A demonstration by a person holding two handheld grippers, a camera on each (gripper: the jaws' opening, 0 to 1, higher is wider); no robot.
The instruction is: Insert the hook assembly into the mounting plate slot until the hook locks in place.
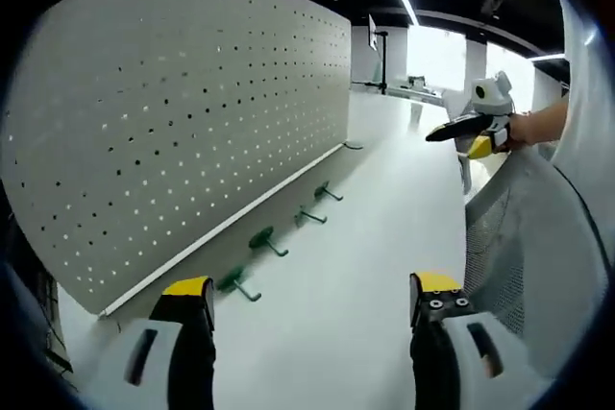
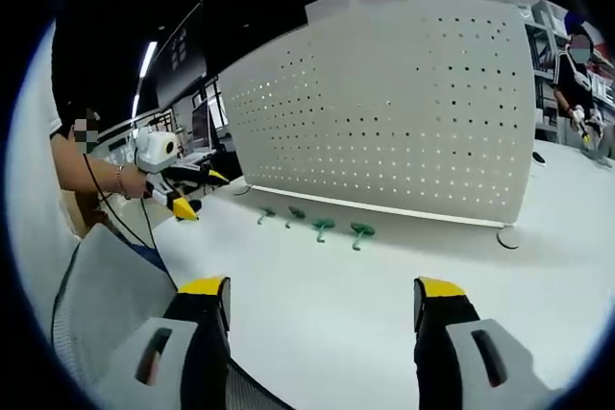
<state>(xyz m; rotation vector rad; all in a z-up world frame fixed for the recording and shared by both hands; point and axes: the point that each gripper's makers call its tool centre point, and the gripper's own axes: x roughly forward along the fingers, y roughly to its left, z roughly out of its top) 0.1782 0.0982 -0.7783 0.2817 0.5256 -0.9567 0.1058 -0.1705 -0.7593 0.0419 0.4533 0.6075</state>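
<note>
Hooks (image 1: 267,241) look light, stiff plastic (prob slippery), lying beside pegboard (image 1: 192,132); grab by shank. Left gripper (image 1: 312,300) and right gripper (image 2: 322,300) both open, empty.

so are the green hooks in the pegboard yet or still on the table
On the table: four green hooks lie in a row on the white table before the pegboard; both grippers open, empty.

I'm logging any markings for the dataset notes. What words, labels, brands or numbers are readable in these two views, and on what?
None can be read.
Pegboard: holes only, no print.
Green hooks on the white table: no markings visible.
Left tool and right tool: yellow tips, no legible label.
Dark wall panel in the right gripper view: faint marks, too blurred to read.
</note>
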